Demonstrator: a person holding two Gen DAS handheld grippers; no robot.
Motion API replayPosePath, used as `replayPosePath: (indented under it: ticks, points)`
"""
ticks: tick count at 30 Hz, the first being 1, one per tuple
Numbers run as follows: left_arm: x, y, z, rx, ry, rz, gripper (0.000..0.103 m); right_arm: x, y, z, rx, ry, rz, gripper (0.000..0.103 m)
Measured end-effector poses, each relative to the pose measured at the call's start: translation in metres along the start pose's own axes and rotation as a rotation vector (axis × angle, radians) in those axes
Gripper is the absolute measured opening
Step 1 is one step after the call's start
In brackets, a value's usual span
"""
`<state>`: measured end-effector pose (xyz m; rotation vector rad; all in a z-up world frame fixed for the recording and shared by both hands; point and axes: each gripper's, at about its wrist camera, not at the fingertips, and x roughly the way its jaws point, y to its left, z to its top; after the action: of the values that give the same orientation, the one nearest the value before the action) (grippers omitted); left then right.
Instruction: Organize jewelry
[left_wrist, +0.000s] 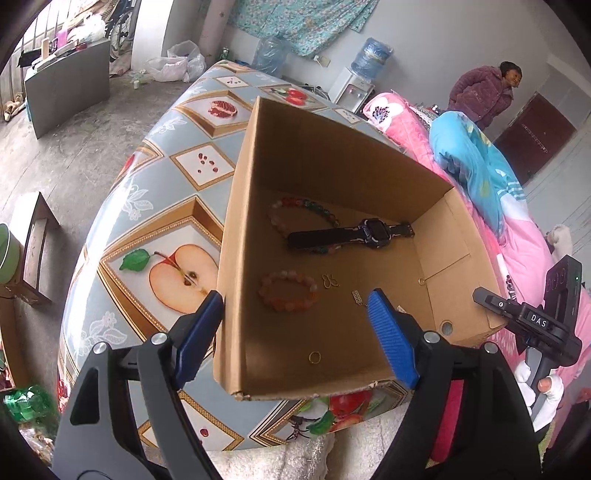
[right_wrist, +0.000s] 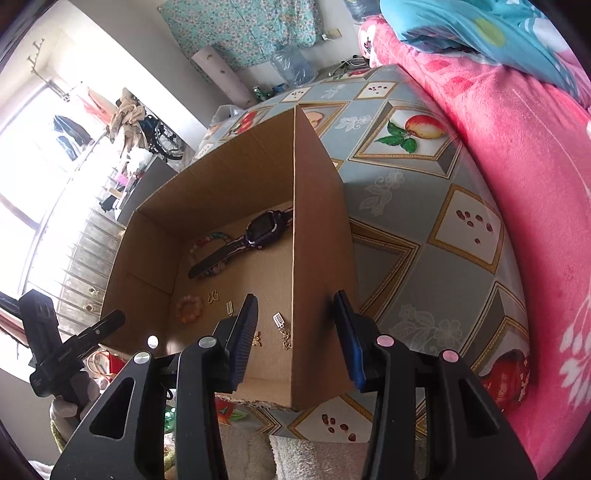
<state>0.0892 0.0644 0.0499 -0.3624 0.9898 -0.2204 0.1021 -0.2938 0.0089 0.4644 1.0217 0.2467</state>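
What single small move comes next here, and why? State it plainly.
Probably bring the left gripper straight down onto the orange bead bracelet. Its jaws stand wide with nothing between them, one finger outside the cardboard box wall and one inside, and the bracelet lies apart from the watch on the box floor. The right gripper also straddles a wall, holding nothing.

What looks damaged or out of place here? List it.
The cardboard box has a ragged, torn bottom edge at its near corner. Inside, the black watch lies across a beaded bracelet.
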Motion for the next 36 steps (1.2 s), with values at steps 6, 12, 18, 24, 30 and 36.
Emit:
replayPosePath:
  ticks: [6, 12, 18, 24, 30, 36]
  points:
    - [-0.025, -0.001, -0.020, 0.032, -0.131, 0.025, 0.076, -0.033, 0.016, -0.022, -0.084, -0.170, -0.067, 0.043]
    - [-0.076, -0.025, -0.053, 0.155, -0.373, 0.243, 0.092, -0.081, 0.060, -0.071, -0.299, -0.435, -0.213, 0.089]
    - [-0.087, -0.042, -0.079, 0.212, -0.398, 0.373, 0.095, -0.083, 0.078, -0.113, -0.346, -0.489, -0.251, 0.097]
    - [-0.055, -0.048, -0.087, 0.199, -0.249, 0.316, 0.095, -0.055, 0.079, -0.125, -0.294, -0.325, -0.210, 0.097]
    - [-0.029, -0.056, -0.088, 0.170, -0.146, 0.328, 0.095, -0.025, 0.078, -0.116, -0.260, -0.177, -0.216, 0.097]
    - [-0.016, -0.064, -0.080, 0.173, -0.095, 0.397, 0.095, -0.016, 0.073, -0.107, -0.203, -0.123, -0.187, 0.097]
